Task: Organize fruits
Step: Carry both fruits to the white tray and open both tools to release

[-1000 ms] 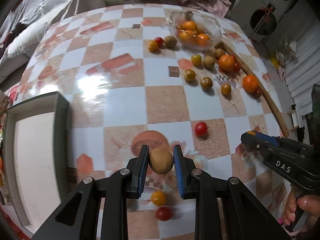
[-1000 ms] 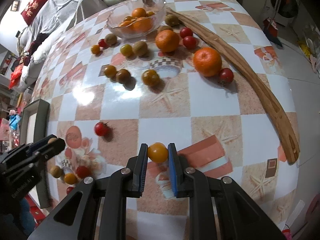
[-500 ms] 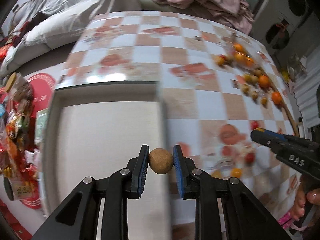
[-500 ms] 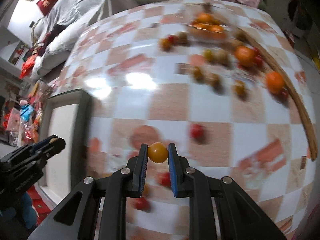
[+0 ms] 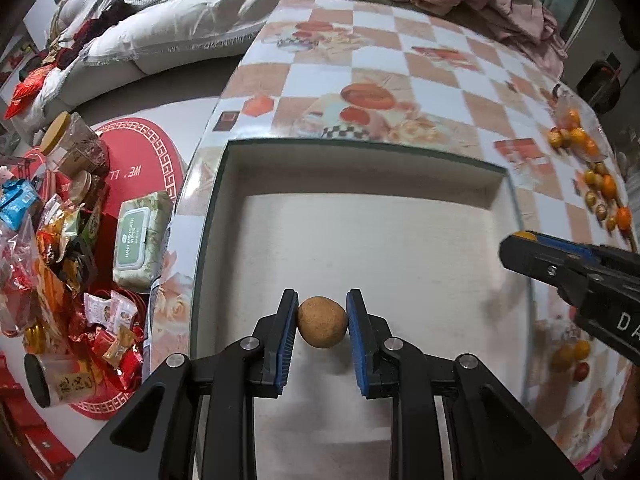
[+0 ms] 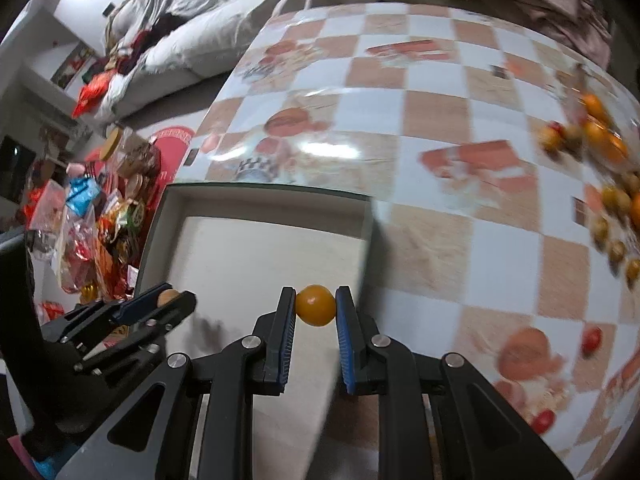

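Observation:
My left gripper (image 5: 322, 326) is shut on a round brown fruit (image 5: 322, 327) and holds it above the white floor of a dark-rimmed tray (image 5: 360, 148). My right gripper (image 6: 315, 306) is shut on a small yellow-orange tomato (image 6: 315, 306), over the tray's right rim (image 6: 370, 216). The right gripper also shows at the right of the left wrist view (image 5: 516, 246). The left gripper with its brown fruit shows at the left of the right wrist view (image 6: 168, 300).
Several loose fruits and a glass bowl (image 5: 576, 120) lie at the far right of the checkered table (image 5: 400, 60). A few small tomatoes (image 5: 576, 356) lie right of the tray. Snack packets, jars and a wipes pack (image 5: 138, 236) sit on a red surface left of the table.
Both grippers have swung left from the fruit area to the tray, each still holding its fruit. The left one is now over the tray floor, the right one at its right rim.

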